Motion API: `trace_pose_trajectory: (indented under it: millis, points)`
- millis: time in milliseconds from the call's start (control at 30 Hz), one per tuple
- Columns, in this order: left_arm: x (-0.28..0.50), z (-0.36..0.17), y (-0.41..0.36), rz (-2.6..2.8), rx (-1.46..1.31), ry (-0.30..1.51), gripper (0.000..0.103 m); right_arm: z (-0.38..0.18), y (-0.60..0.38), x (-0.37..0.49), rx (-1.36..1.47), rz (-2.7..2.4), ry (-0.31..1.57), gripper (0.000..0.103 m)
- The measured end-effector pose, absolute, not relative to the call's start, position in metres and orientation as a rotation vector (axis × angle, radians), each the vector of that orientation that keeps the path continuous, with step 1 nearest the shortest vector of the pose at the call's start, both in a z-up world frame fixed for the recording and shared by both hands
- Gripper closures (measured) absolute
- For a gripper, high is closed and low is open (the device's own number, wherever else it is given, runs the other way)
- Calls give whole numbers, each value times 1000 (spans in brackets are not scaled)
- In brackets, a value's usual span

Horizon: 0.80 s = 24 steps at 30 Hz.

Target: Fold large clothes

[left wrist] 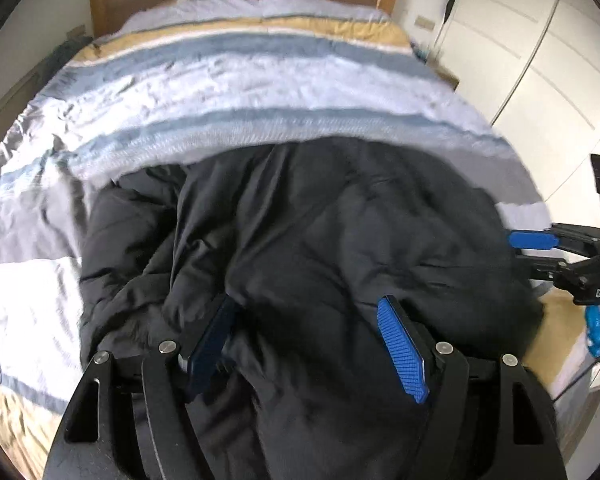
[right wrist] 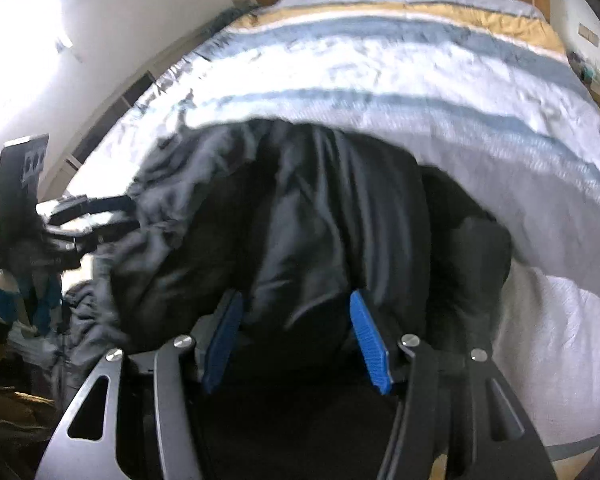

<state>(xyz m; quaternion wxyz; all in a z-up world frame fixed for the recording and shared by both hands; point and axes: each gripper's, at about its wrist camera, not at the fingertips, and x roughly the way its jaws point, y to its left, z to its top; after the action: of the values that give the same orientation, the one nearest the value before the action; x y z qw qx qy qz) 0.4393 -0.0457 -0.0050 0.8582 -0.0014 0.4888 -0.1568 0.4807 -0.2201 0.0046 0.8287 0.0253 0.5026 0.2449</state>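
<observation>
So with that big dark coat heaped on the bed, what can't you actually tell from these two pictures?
- Coat shape: sleeves, collar and front are lost in dark bunched folds in both views.
- Left gripper: cloth bulges between its fingers, hiding whether the pads pinch it.
- Right gripper: the same, in blur and shadow.
- Bed: its near edge is covered by the coat and both grippers.

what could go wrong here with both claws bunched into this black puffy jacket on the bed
The black jacket is bulky and slick, so a thick fold may slip out of the left claw or right claw. It lies bunched near the edge of the striped duvet, so it might slide off or drag the duvet along.
</observation>
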Motion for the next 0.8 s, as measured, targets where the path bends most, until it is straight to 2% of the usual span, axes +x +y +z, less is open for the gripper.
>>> trace_pose_trajectory:
  millis: [167,333,433,700,800]
  points:
    - [431,0,-59,-405,13,984,28,21,-209,473,77,511,1043,48]
    - [439,-42,-57,-477,43,1058,28,-13,-182,471,63,427,1158,48]
    - [430,-47,-52,-514,46,1066,28,-39,-174,465,43,338,1238,47]
    - [394,-38,-7,-423,-47,1082,28,-34,-186,453,113,317,1210,46]
    - [372,-31,10,-373,-80,1078,22,-18,-195,437,127,328,1179,46]
